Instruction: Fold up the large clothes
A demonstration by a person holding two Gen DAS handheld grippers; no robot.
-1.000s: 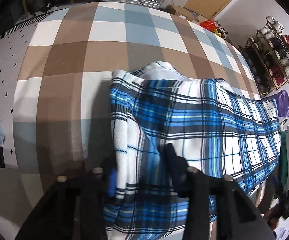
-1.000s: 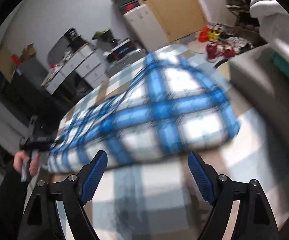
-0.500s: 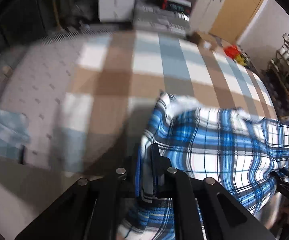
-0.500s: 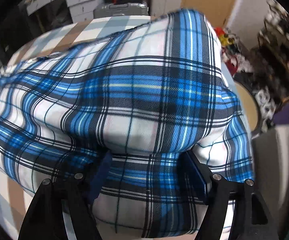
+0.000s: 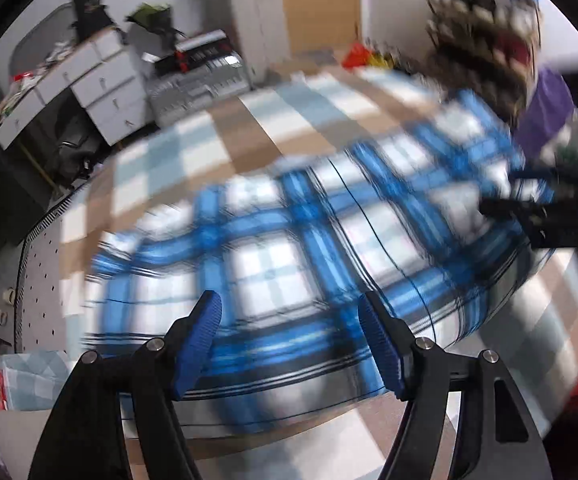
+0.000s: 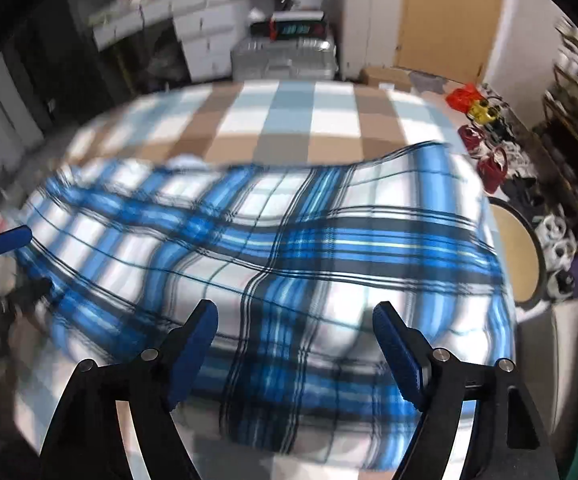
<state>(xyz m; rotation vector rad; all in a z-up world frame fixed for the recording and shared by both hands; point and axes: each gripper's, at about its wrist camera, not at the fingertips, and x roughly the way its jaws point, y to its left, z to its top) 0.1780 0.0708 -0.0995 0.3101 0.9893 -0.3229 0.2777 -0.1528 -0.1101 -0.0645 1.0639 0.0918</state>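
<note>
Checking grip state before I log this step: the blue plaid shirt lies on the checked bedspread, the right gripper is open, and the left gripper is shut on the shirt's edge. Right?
Not quite. The left gripper is open too: the left wrist view shows its blue pads spread wide with nothing between them. The rest holds: the blue plaid shirt lies on the checked bedspread, and the right gripper is open.

Black hand-held gripper [image 5: 289,322] (blue ribbed pads [image 5: 199,340]).

Legible text: none.
Motion blur obscures both views; no label, brand, number or sign can be read.
</note>
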